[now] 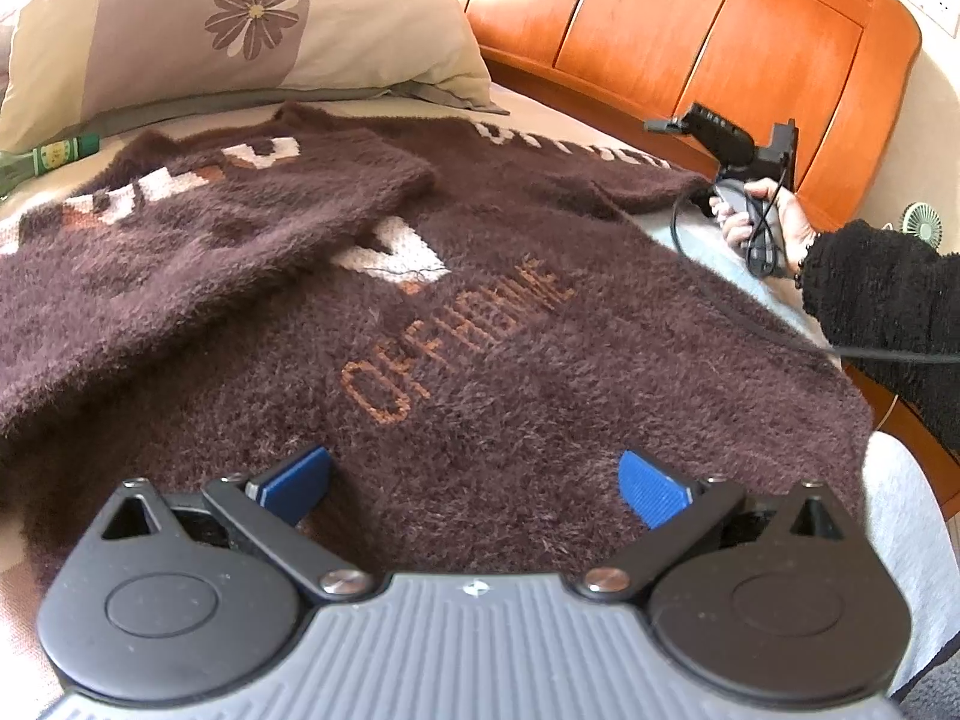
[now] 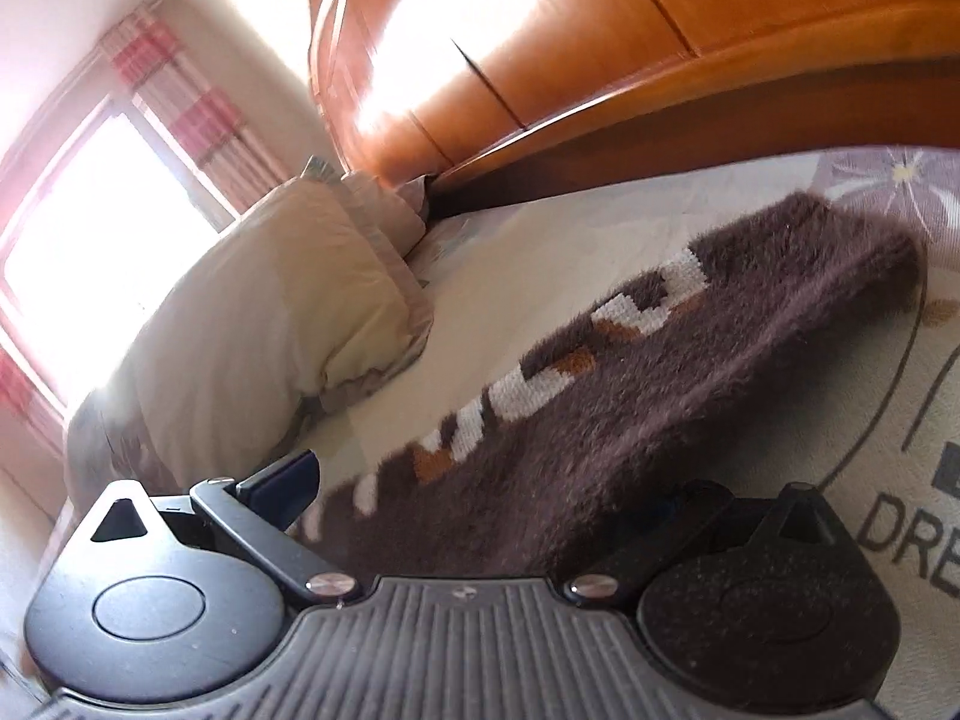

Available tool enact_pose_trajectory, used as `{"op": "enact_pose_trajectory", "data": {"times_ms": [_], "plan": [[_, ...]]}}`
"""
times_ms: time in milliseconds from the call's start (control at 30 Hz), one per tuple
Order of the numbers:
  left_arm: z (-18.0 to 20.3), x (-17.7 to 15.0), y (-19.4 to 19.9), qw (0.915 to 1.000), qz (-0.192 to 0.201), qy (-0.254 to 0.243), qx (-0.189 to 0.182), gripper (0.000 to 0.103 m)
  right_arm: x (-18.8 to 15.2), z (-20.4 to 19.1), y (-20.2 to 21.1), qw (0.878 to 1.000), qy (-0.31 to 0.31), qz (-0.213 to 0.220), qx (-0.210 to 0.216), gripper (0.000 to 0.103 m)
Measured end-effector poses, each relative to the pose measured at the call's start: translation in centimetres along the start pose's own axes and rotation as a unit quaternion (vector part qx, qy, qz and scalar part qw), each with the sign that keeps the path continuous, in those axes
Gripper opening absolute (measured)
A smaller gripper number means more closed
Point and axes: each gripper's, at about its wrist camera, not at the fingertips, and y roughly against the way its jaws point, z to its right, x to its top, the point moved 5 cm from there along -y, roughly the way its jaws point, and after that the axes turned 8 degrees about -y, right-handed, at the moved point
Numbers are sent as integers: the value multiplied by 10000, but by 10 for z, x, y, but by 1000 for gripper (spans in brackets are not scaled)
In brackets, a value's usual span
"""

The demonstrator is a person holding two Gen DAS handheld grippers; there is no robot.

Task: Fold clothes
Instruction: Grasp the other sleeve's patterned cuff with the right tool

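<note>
A fuzzy brown sweater is lying spread on the bed, its hem nearest the left wrist camera and its neck end pointing away toward the floral pillow and the orange wooden headboard, so its long axis is running from the camera toward the headboard. At the left, one sleeve is lying folded across the chest, angling from lower left up toward the middle. The left gripper is hovering just above the hem with its blue fingers spread wide, grasping nothing. Farther right, a hand in a black fuzzy sleeve is holding the right gripper at the sweater's far right edge. In the right wrist view, its jaws are parted around a sweater fold running up and to the right; whether they are pinching it cannot be told.
</note>
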Motion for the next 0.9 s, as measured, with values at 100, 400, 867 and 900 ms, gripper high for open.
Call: {"op": "enact_pose_trajectory", "data": {"times_ms": [100,400,867,900], "plan": [[1,0,0,10000,-1,-33,20,102,6,3,-1,9992,-346,72,184,103],[1,0,1,10000,-48,-53,39,102,4,-17,4,9970,-527,66,556,103],[2,5,13,9987,-308,-192,356,102,-5,-95,11,9955,109,-287,899,103],[3,5,17,9983,-328,-266,404,102,-8,-102,11,9952,194,-345,899,103]]}}
